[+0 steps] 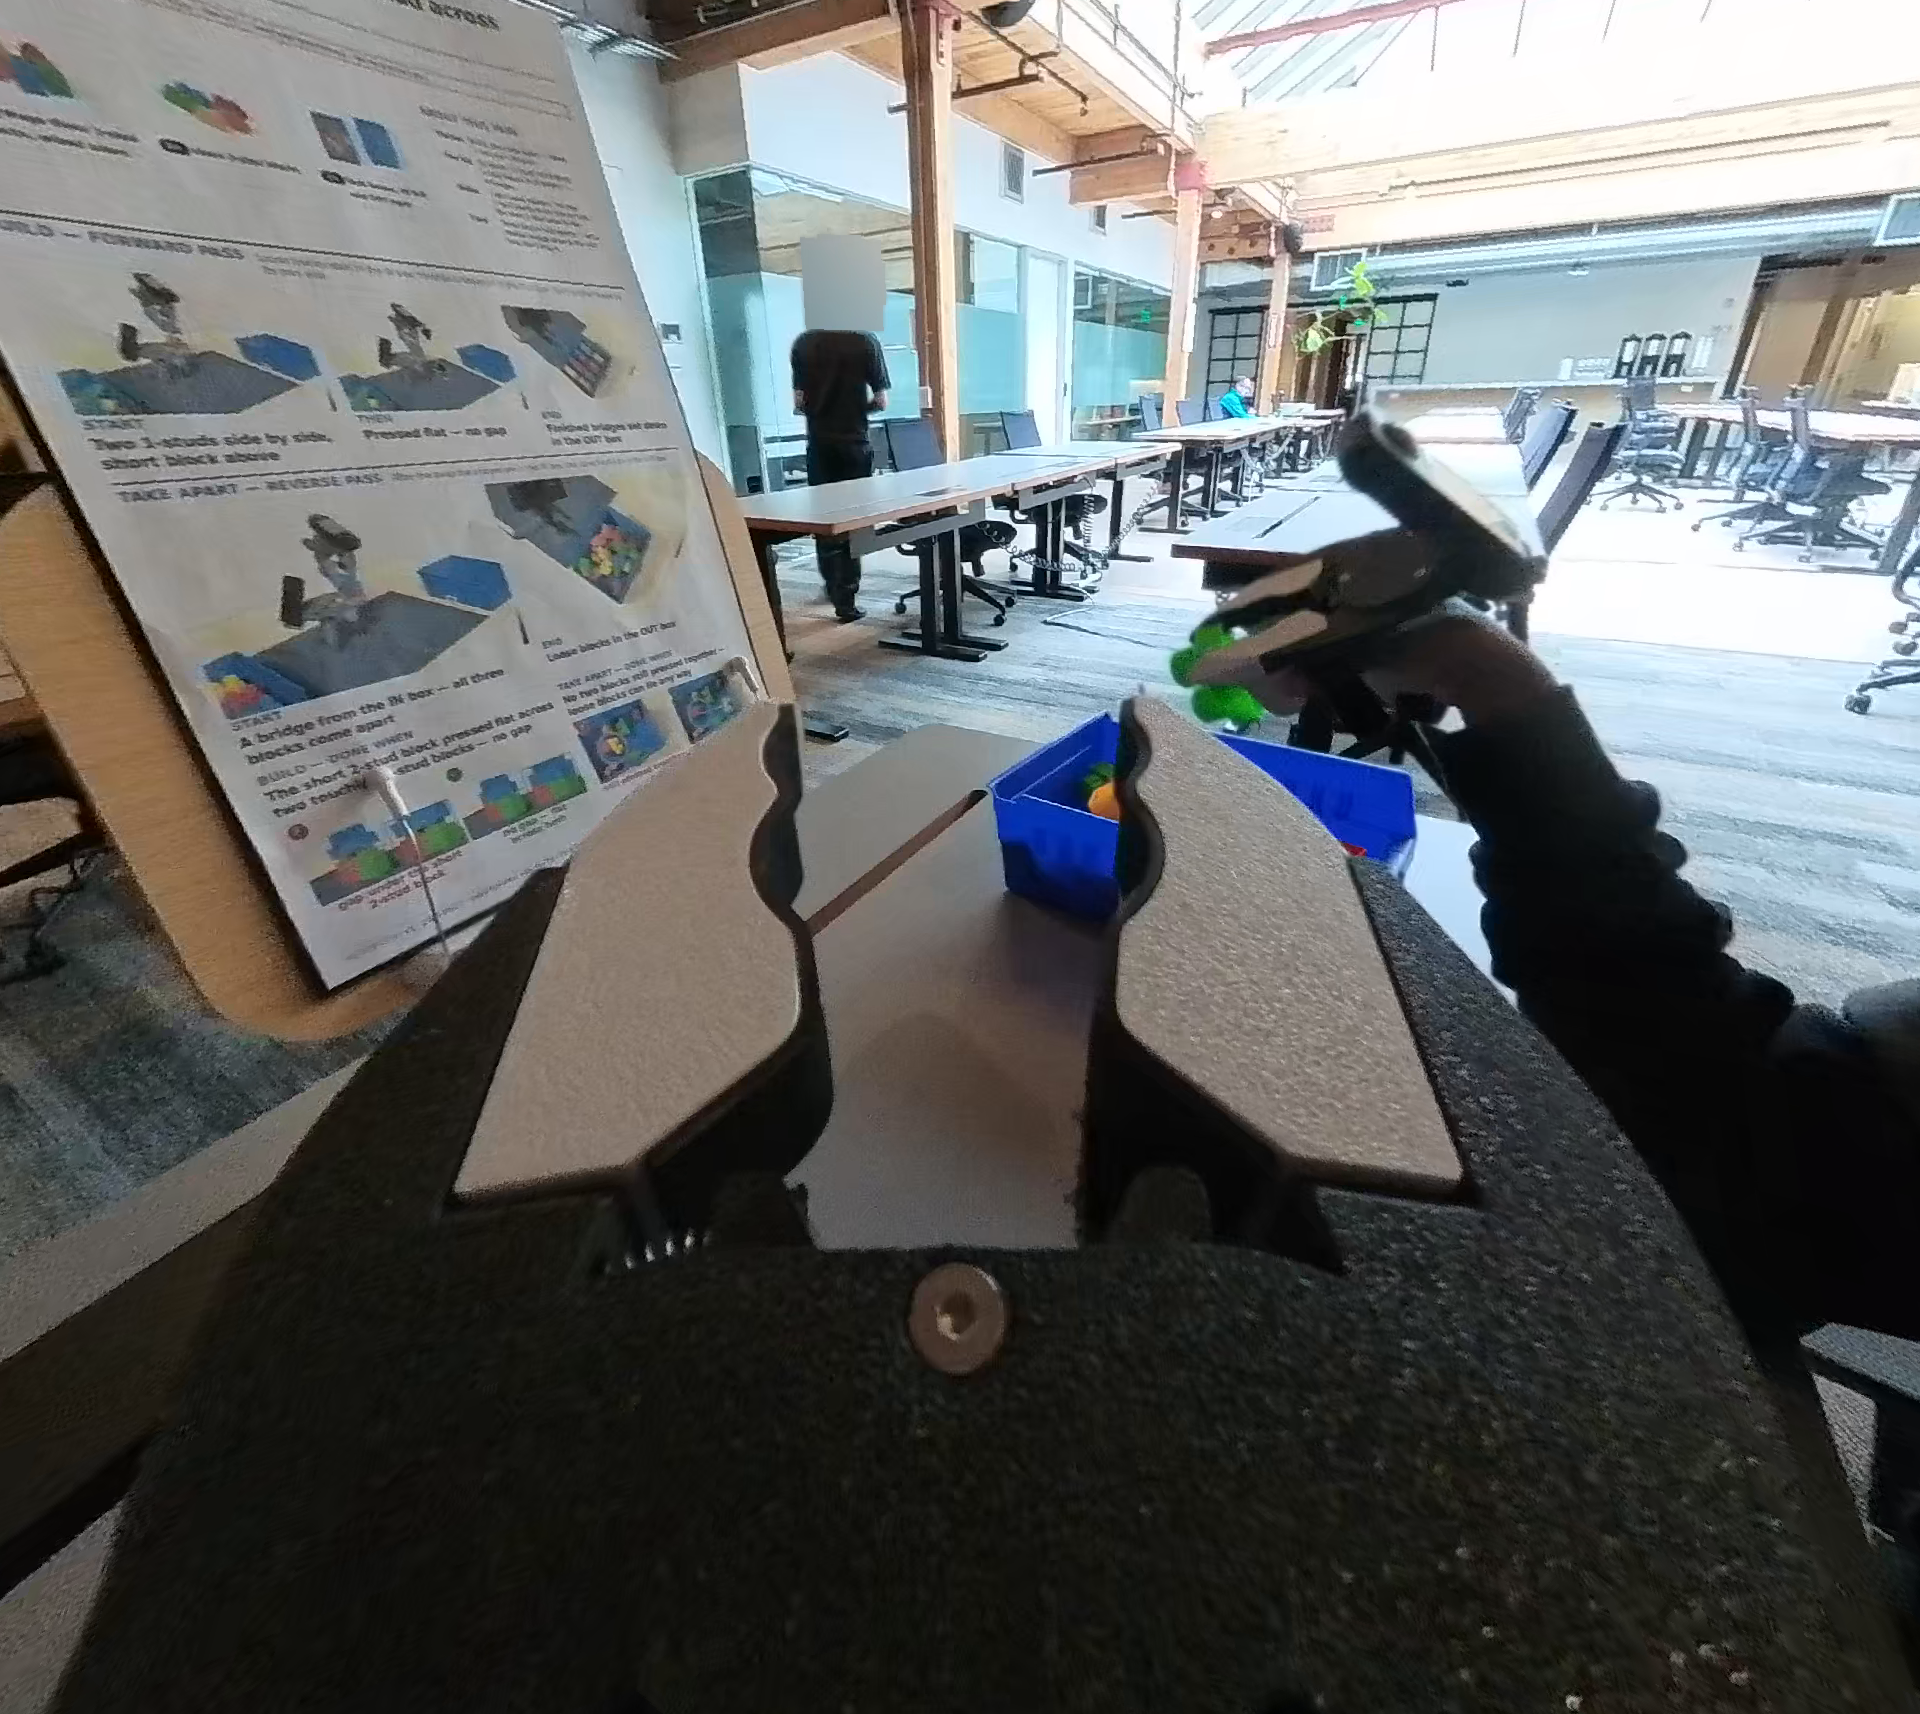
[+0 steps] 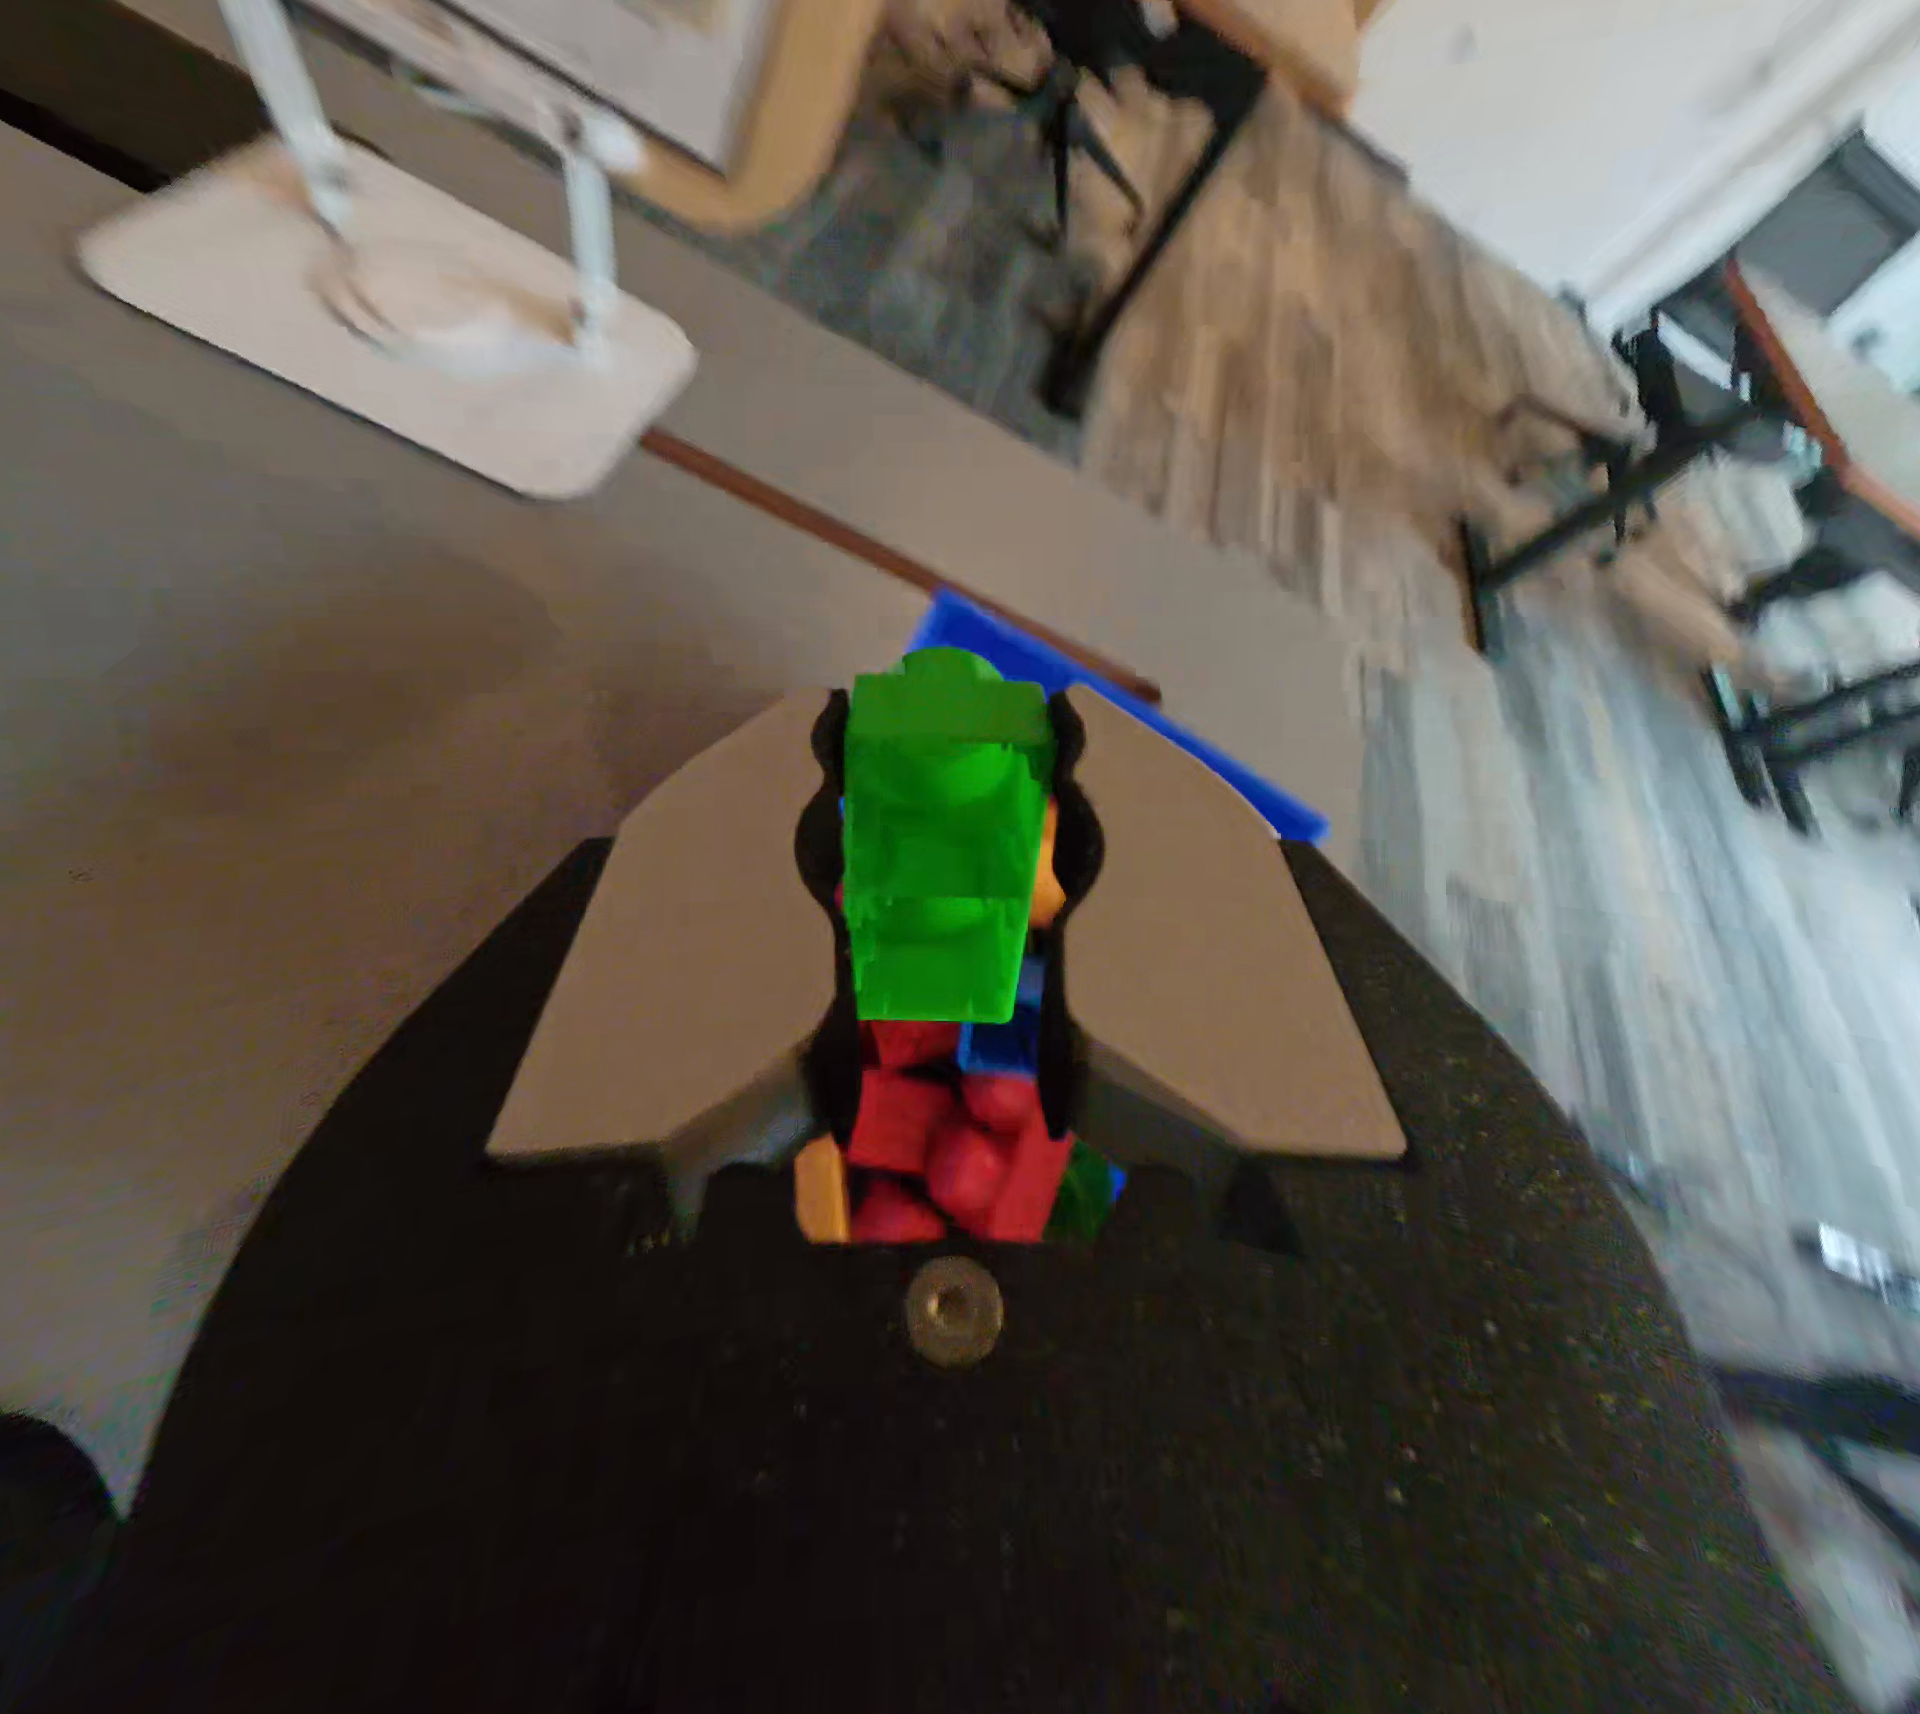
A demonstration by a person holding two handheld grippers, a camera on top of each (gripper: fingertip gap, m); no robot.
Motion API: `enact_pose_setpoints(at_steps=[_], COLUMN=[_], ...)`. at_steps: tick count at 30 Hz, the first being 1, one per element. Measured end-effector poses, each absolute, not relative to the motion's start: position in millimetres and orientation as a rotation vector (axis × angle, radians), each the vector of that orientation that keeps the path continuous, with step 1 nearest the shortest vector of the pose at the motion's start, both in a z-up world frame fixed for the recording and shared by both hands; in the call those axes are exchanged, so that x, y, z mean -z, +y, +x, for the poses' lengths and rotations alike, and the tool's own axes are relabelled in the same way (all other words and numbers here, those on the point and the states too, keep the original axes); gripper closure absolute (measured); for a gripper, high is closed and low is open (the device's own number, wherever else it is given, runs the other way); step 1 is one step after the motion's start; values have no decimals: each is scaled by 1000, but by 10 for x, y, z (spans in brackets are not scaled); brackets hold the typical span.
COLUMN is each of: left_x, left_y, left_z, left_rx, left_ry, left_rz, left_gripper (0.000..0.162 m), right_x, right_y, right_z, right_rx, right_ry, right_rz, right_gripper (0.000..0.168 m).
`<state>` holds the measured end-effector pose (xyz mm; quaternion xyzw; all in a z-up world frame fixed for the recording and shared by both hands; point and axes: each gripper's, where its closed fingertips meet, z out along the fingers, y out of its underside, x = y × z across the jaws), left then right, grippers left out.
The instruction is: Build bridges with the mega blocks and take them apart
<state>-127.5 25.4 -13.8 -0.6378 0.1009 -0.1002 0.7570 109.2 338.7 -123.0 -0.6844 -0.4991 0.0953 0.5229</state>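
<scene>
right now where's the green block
The green block is clamped between the right gripper fingers, lifted above the blue bin of loose blocks; in the left wrist view it shows at right, over the bin.

Black speckled tongs (image 1: 956, 833), grey wavy-edged fingers (image 1: 665, 968), silver screw (image 1: 957, 1318), seemingly black sleeve (image 1: 1621, 916)
</scene>
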Motion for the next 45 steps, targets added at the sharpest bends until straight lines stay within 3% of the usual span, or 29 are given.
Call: enact_pose_setpoints(at_steps=[11,18,29,39,45], left_x=[178,218,252,117,-14], left_y=[255,271,256,146,-50], left_z=[-1312,-1318,-1466,-1529,-1617], left_rx=[195,150,80,33,-49], left_ry=[223,239,192,152,83], left_rz=[-1413,-1437,-1475,-1433,-1476], left_gripper=[107,107,106,91,58], right_x=[2401,2699,1930,1008,626], right_y=[4163,4200,3992,3293,3108], right_z=[2023,2259,1816,1021,1007], right_rx=[-17,7,-162,-530,-492], right_ry=[-1047,-1016,-1032,-1152,-1161], right_rz=[-2157,-2298,-1979,-1561,-1489], right_gripper=[132,131,87,85,68])
